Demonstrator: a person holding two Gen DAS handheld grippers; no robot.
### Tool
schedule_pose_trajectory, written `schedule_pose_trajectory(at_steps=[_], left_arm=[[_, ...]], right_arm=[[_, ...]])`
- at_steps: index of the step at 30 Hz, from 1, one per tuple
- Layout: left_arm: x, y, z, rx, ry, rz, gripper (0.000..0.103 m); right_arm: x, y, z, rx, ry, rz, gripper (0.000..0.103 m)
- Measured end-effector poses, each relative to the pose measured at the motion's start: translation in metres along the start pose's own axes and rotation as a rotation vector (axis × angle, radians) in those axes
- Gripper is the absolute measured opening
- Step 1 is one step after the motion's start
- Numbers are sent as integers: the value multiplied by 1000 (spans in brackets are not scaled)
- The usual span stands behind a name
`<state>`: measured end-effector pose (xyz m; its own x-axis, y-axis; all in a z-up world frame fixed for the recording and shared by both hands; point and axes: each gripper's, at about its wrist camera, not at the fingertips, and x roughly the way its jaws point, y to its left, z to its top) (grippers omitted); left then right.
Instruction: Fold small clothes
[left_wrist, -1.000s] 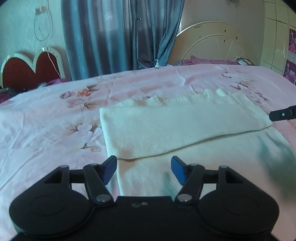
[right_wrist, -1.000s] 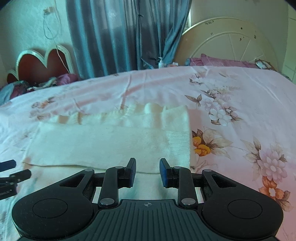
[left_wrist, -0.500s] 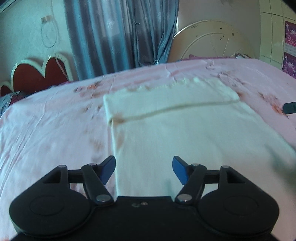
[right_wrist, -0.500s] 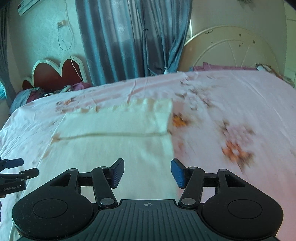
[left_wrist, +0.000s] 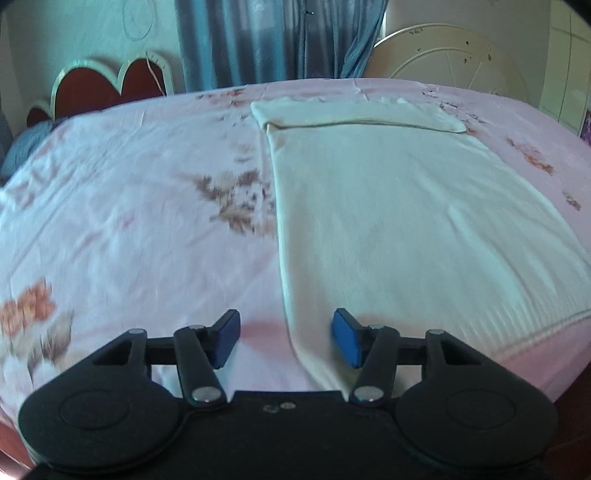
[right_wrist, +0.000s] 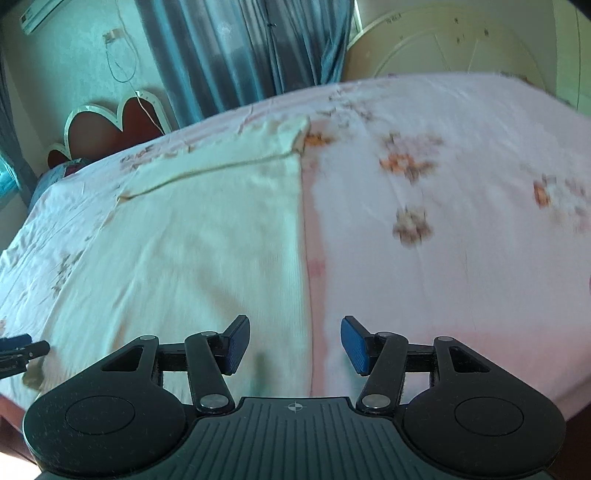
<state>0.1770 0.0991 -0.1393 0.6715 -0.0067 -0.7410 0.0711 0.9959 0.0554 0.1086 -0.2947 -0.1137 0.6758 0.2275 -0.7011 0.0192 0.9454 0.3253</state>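
A cream knitted garment (left_wrist: 406, 206) lies flat on the pink floral bed, its far end folded over into a band (left_wrist: 354, 116). My left gripper (left_wrist: 286, 341) is open and empty, straddling the garment's near left edge at the bed's front. My right gripper (right_wrist: 295, 345) is open and empty, straddling the garment's near right edge (right_wrist: 301, 295). The garment fills the left half of the right wrist view (right_wrist: 192, 251). The left gripper's tip shows at the far left of the right wrist view (right_wrist: 22, 350).
The pink floral bedsheet (left_wrist: 129, 221) spreads around the garment, with the bed's front edge just below both grippers. A red heart-shaped headboard (left_wrist: 110, 85), blue curtains (left_wrist: 277, 37) and a round cream board (left_wrist: 450, 55) stand behind the bed.
Both grippers pulled back from the folded far band to the garment's near end. The right gripper's jaws opened wide. The views now show the whole length of the garment.
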Motion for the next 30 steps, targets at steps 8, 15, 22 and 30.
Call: schedule_pose_trajectory(at_steps=[8,15,22,30], left_arm=[[-2,25,-11,-183,28,-174,31],[8,38,-10,-285,86,-327,29],[18,47,-12,-343,121,-411,12],[17,52,-20,-429,102,-431,15]], right_arm=[[3,-16,-18,96,49,82,43],[15,-28,-12,215,79,175,42],[23,-30,-10,263,98,275,42],[26,-43,-11,311,93,312,17]])
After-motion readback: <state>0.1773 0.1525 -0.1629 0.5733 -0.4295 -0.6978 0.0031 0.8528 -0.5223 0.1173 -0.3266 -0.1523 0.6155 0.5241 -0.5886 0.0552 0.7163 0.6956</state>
